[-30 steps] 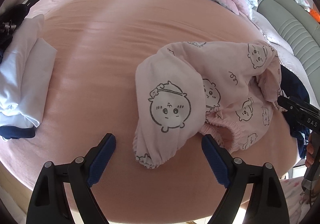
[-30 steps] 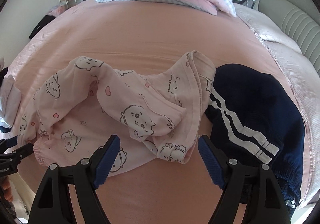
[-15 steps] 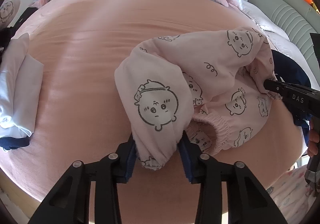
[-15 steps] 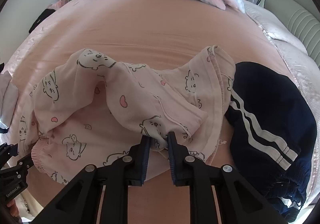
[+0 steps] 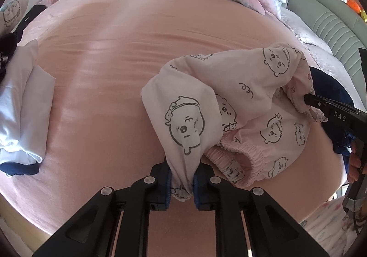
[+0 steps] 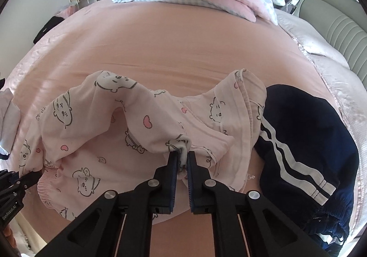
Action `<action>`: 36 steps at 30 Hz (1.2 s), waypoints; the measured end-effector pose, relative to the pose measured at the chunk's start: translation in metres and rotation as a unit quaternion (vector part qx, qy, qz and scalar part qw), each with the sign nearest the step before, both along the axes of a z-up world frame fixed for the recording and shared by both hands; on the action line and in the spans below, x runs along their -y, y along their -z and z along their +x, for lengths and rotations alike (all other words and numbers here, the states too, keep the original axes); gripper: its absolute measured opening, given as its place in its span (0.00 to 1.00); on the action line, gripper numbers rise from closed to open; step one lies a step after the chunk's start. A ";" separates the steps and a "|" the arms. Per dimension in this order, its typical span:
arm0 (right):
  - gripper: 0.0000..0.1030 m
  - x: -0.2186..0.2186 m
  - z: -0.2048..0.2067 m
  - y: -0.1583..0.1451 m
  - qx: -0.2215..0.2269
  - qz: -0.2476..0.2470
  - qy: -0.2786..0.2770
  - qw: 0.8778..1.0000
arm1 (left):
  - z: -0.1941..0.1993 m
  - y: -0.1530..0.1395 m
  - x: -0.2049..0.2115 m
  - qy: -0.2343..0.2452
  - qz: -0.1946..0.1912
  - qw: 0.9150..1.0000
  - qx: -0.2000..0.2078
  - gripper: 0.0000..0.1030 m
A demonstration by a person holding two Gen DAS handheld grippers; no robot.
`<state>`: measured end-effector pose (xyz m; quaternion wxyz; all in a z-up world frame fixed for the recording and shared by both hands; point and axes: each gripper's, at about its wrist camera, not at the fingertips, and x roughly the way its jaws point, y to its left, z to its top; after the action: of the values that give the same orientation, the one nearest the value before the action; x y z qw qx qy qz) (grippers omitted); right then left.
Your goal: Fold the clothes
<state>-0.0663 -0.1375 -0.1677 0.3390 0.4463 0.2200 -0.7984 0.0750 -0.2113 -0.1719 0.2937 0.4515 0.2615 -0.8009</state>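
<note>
While both tongs pinch pink pyjama trousers [image 5: 263, 105]: long axis L–R; cuff in left tongs [image 5: 182, 184]; right tongs [image 6: 182, 160].

Pale pink pajama pants [image 5: 259, 105] printed with cartoon faces and small hearts, crumpled at right centre of the left view, one leg cuff bunched at the lower middle, elastic waistband gaping beside it, navy white-striped garment [image 6: 305, 142] heaped at right.

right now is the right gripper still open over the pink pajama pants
No, the right gripper is shut, its blue pads pinching a bunched fold of the pink pajama pants.
</note>
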 end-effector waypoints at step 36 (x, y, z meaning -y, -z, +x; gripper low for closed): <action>0.07 0.044 -0.035 -0.017 -0.003 -0.005 -0.037 0.999 | -0.049 -0.024 0.085 -0.003 -0.078 0.997 0.007 0.12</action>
<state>-0.1013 -0.1815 -0.1511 0.3701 0.4335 0.2330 -0.7879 0.0263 -0.2964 -0.1481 0.3324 0.4319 0.1972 -0.8149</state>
